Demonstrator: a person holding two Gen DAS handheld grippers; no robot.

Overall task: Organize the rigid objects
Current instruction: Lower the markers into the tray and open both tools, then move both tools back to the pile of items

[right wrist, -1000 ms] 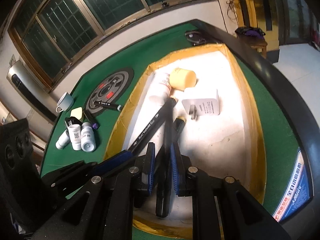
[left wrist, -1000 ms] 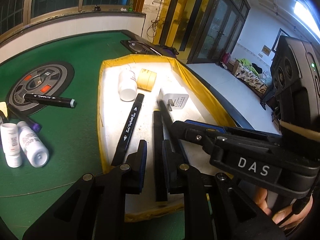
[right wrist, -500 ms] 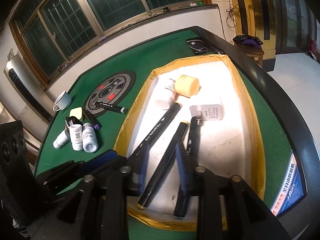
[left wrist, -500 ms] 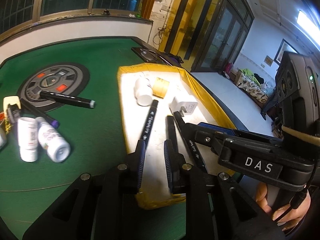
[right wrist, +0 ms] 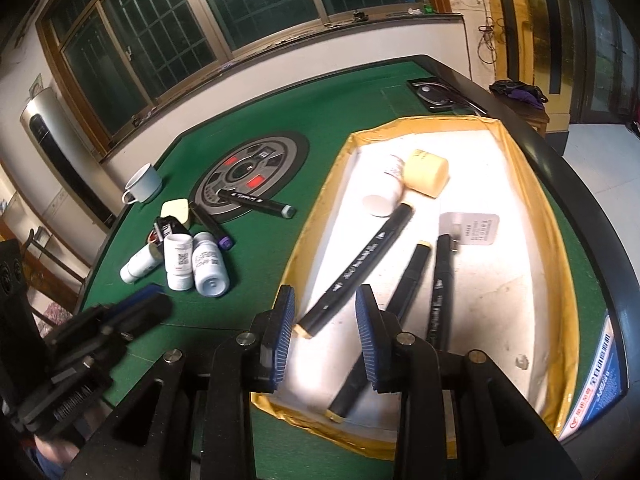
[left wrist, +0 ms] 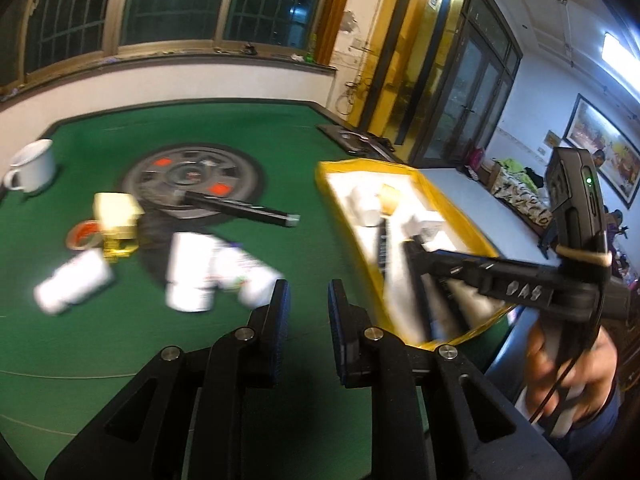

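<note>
A white tray with a yellow rim (right wrist: 500, 128) (left wrist: 452, 208) holds three black markers (right wrist: 360, 264), a white bottle (right wrist: 386, 190), a cream jar (right wrist: 426, 172) and a white charger (right wrist: 474, 228). On the green felt lie a black marker (right wrist: 256, 202) (left wrist: 244, 210) and several white bottles (right wrist: 178, 262) (left wrist: 192, 276). My right gripper (right wrist: 325, 334) is open and empty above the tray's near left part. My left gripper (left wrist: 308, 328) is open and empty over the felt, just right of the bottles; that view is blurred.
A white mug (right wrist: 144, 184) (left wrist: 34, 164) stands at the far left. A cream box (left wrist: 116, 210), a tape roll (left wrist: 82, 234) and a purple-capped marker (right wrist: 212, 226) lie by the bottles. A grey wheel print (right wrist: 252, 172) marks the felt. The table edge runs right of the tray.
The right gripper opened, released the marker into the tray and drew back. The left gripper swung left, away from the tray and towards the bottles on the felt.
</note>
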